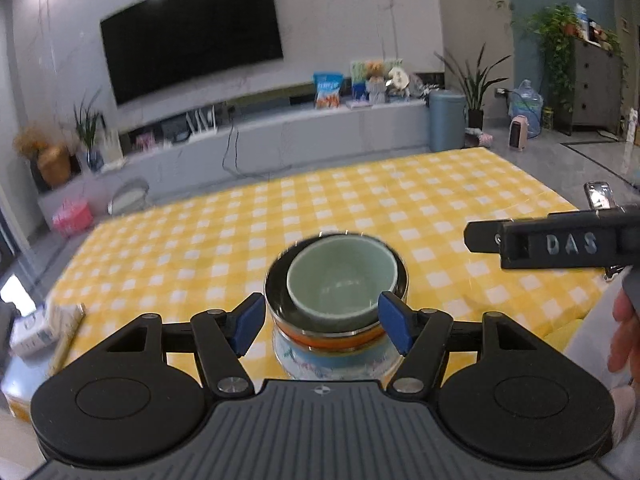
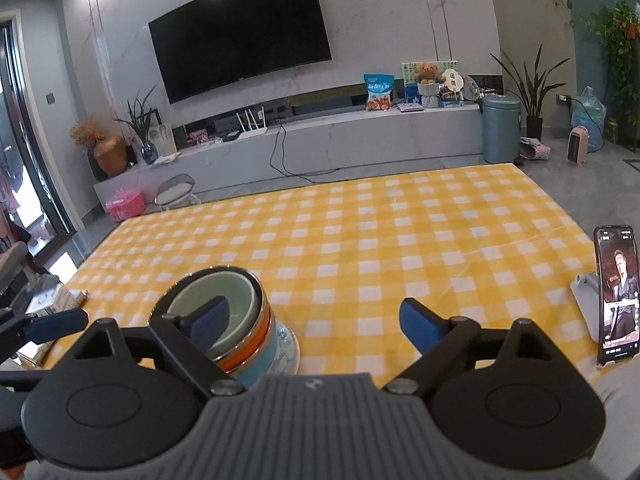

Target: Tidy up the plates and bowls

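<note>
Bowls sit nested at the lower centre of the left wrist view: a pale green bowl (image 1: 342,280) inside a steel-rimmed bowl with an orange band (image 1: 340,338), over a light blue bowl (image 1: 336,356), all on a patterned plate (image 1: 292,356) whose edge shows beneath. The left tool (image 1: 320,322) straddles this stack, its blue pads (image 1: 250,320) just beside the steel rim on either side; whether they press on it cannot be told. The stack stands on the bench (image 1: 320,208), which wears a yellow and white checked cloth. At the right edge of the frame the right tool (image 1: 560,244) reaches in sideways, marked "DAS", with a hand (image 1: 624,332) partly visible below it. A phone (image 1: 599,196) stands at the right, above that tool. A black television (image 1: 192,36) hangs on the wall at upper left.

In the right wrist view the same stack sits at lower left: green bowl (image 2: 224,308), orange-banded bowl (image 2: 248,356), blue bowl (image 2: 260,364) and plate (image 2: 290,344). The right tool (image 2: 316,326) is spread wide and holds nothing; its left pad (image 2: 210,320) lies in front of the green bowl's mouth, while its right pad (image 2: 420,324) hangs over bare checked bench (image 2: 360,240). A finger of the left tool (image 2: 52,324) pokes in from the left edge. The phone (image 2: 616,292), screen lit, leans on a stand at the right edge. The television (image 2: 240,28) fills the upper centre.
</note>
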Tool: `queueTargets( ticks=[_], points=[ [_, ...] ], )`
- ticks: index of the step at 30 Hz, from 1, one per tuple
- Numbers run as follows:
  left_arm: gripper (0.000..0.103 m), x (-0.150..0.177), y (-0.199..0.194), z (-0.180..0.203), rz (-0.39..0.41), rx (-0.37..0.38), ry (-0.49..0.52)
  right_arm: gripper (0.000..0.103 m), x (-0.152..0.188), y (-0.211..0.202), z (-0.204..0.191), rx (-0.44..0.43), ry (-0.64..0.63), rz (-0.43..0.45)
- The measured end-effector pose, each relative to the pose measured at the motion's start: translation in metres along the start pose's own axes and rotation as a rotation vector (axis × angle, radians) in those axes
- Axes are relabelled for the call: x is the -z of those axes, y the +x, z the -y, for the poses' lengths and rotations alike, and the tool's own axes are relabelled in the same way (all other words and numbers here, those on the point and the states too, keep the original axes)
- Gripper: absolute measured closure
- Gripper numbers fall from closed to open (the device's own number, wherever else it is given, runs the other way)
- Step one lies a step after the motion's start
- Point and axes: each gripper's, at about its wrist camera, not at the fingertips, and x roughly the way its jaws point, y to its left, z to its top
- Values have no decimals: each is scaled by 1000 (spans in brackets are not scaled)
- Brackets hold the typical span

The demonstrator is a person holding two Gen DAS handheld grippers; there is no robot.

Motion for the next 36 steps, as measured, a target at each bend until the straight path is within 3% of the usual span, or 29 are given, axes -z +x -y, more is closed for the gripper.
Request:
queueTargets(
  ticks=[6, 15, 36],
  points=[
    [22, 7, 12, -13, -51, -45, -98, 11, 16, 1, -16, 49, -117, 27],
    [22, 23, 23, -18, -127, -22, -123, 11, 37, 15, -17, 31, -123, -53],
    [22, 23, 20, -18, -122, -44, -143, 11, 39, 12, -14, 30, -92, -67]
  ],
)
